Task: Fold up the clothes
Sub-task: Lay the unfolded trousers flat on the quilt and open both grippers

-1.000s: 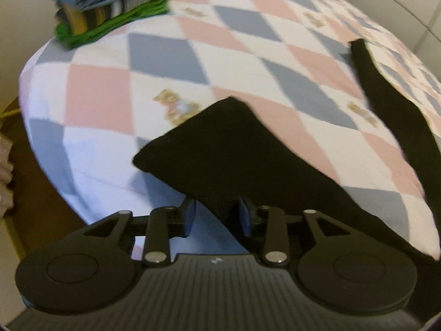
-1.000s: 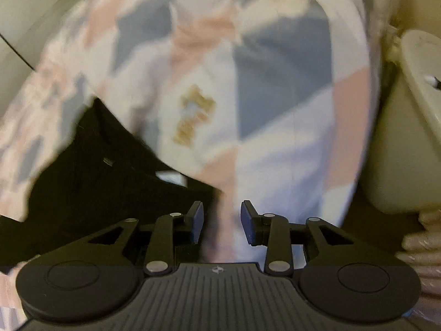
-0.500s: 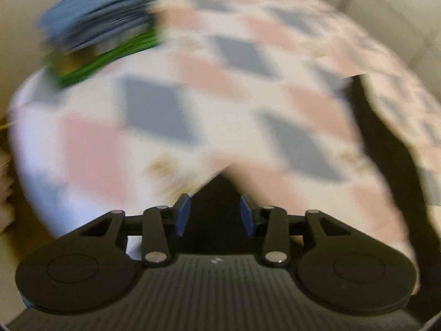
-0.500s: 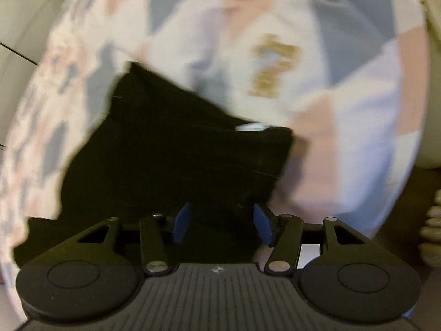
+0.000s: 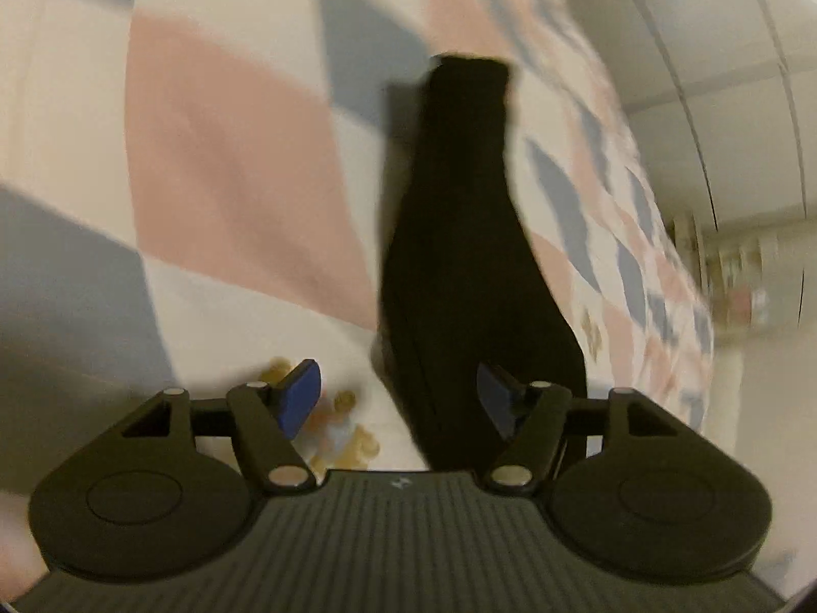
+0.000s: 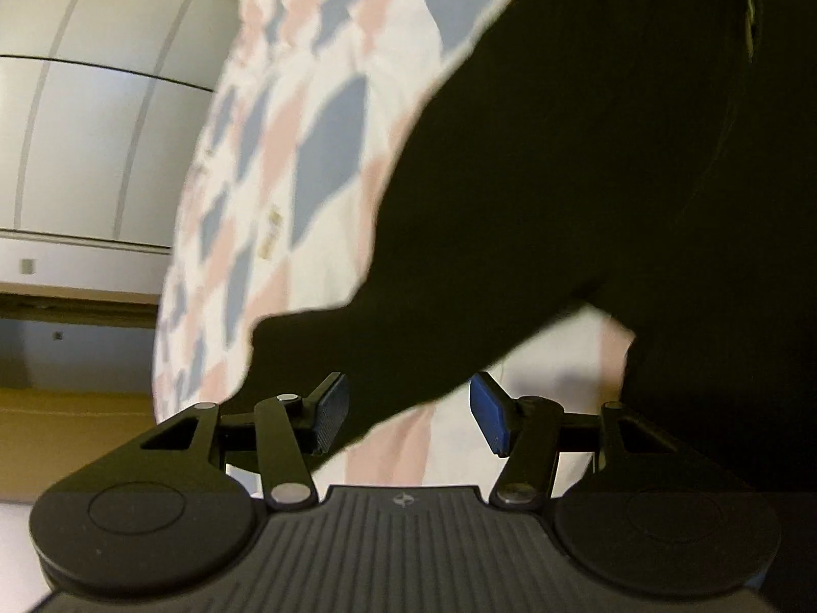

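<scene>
A black garment lies spread on the bed's diamond-patterned sheet [image 5: 230,163]. In the left wrist view a long narrow black part [image 5: 459,235] runs away from me, its near end between the fingers of my left gripper [image 5: 398,398], which is open. In the right wrist view the black garment [image 6: 587,179] fills the right and centre, and a tapering end of it crosses between the fingers of my right gripper [image 6: 408,408], which is also open. Neither gripper grips the cloth.
The sheet has pink, blue and white diamonds with small bear prints [image 5: 342,434]. The bed's edge [image 6: 173,276] drops off at left in the right wrist view, with pale wall panels [image 6: 102,102] and floor beyond. A wall [image 5: 715,51] stands behind the bed.
Both grippers have opened wider and swung to new spots over the black garment. The left now looks along a narrow black part; the folded stack has left its view.
</scene>
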Demonstrator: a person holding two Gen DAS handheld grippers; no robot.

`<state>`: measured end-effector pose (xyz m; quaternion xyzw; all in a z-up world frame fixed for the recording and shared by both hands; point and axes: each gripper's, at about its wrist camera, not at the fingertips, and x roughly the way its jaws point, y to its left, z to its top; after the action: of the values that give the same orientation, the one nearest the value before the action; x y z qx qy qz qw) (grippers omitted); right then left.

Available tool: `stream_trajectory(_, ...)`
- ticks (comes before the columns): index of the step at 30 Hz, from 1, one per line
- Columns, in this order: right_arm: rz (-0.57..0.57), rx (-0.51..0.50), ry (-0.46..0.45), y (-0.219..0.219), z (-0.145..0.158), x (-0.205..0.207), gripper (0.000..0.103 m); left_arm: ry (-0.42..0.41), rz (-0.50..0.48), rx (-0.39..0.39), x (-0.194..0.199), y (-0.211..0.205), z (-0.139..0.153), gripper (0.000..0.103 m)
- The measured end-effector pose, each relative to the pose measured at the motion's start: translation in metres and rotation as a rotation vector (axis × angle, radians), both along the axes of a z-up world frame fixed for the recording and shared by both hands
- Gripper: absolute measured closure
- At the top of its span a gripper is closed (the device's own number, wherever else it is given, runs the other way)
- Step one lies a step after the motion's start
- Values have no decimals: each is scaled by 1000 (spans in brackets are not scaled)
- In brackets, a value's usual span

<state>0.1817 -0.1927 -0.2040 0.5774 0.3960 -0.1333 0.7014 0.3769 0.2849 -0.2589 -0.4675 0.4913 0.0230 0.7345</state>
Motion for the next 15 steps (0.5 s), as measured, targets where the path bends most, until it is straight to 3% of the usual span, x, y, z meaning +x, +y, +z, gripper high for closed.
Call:
stream_trajectory(3,-59,-1,26,9,-13,1,37,14,67,-65,11,7,-28,40)
stream_trajectory(7,-157,-29,27,0,-28,2,37,-12,123,-133,33,10,-48,41)
stream_trajectory(9,-191,-47,41,-6,-34,1,37,-27,118,-151,45,7,-51,68)
stream_trajectory(10,-212,-50,48,-9,-38,0,37,-28,108,-165,50,6,-50,91)
stream_trajectory(13,-264,-51,50,-12,-43,1,38,-111,62,-135,55,3,-23,96)
stream_trajectory(15,-248,-67,56,-11,-40,5,42,-226,-11,-43,46,2,24,97)
